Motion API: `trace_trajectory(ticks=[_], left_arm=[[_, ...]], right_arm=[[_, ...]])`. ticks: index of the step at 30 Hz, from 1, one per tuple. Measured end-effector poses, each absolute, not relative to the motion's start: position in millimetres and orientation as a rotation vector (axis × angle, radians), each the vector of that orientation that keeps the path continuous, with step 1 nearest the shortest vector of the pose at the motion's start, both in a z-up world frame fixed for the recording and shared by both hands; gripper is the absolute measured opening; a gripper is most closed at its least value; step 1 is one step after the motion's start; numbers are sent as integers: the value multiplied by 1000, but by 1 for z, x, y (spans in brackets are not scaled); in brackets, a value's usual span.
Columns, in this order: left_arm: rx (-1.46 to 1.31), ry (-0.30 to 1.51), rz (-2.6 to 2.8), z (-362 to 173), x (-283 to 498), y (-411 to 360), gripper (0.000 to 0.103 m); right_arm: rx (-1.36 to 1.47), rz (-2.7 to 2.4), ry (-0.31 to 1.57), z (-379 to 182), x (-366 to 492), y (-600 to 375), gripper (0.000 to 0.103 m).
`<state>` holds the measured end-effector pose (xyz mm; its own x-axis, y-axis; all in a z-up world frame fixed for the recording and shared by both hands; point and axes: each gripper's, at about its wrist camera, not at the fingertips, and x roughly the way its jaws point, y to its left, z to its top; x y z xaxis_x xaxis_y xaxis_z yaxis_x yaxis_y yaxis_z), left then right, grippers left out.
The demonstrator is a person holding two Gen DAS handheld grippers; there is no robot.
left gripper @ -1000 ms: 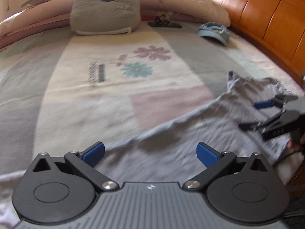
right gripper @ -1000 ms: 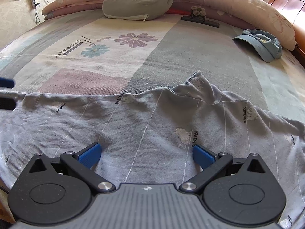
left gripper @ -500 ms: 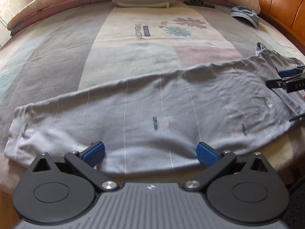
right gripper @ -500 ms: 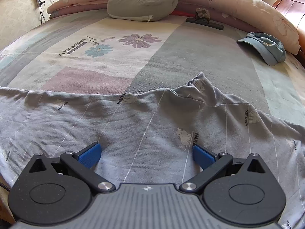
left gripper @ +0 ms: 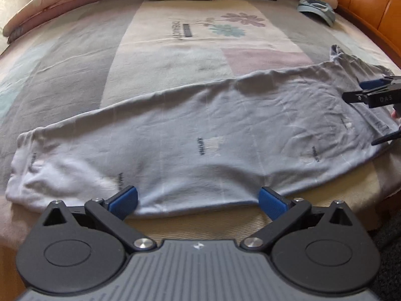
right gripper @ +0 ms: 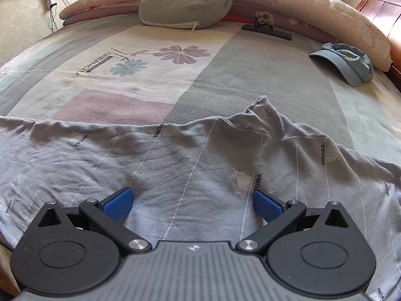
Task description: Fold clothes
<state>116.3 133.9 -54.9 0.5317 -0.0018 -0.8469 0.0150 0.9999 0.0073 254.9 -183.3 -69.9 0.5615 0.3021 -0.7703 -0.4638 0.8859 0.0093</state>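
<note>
A pale grey-blue garment [left gripper: 200,135] with thin white stripes and small printed marks lies stretched lengthwise along the near edge of the bed. My left gripper [left gripper: 198,200] is open at its near hem, blue pads wide apart with nothing between them. The same garment [right gripper: 200,165] fills the lower half of the right wrist view, with a bunched peak at its far edge. My right gripper [right gripper: 191,203] hovers open just above that cloth. From the left wrist view, the right gripper [left gripper: 373,92] shows at the garment's right end, beside a bit of a hand.
The bed has a patchwork cover [right gripper: 140,75] with a flower print. A grey cushion [right gripper: 186,0] and a rolled pink quilt [right gripper: 300,2] lie at the far side, a blue cap [right gripper: 348,62] at the right, a dark flat object [right gripper: 267,31] near the quilt. Wooden headboard [left gripper: 371,2] at right.
My left gripper has swung left and drawn back to the bed's near edge, so the whole garment now shows. The right gripper has barely moved. Both stay open.
</note>
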Motion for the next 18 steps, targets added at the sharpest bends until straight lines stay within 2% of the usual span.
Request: trace_trajectory(ticks=[5,11,14,18], left_arm=[[-15,921,-21,-39,130,136,102],[40,966,-35,-62,130,126,102],[12,998,-60,-59,120,127,102],[-15,947,-40,-48,129,139,102]], right_arm=[[-208,452,872,-69,256,-182,103],[-204,445,862,-70,254,-182,103],[-202,446,859,-71,254,-182,103],[-206,455,864,-71,256,-182,103]])
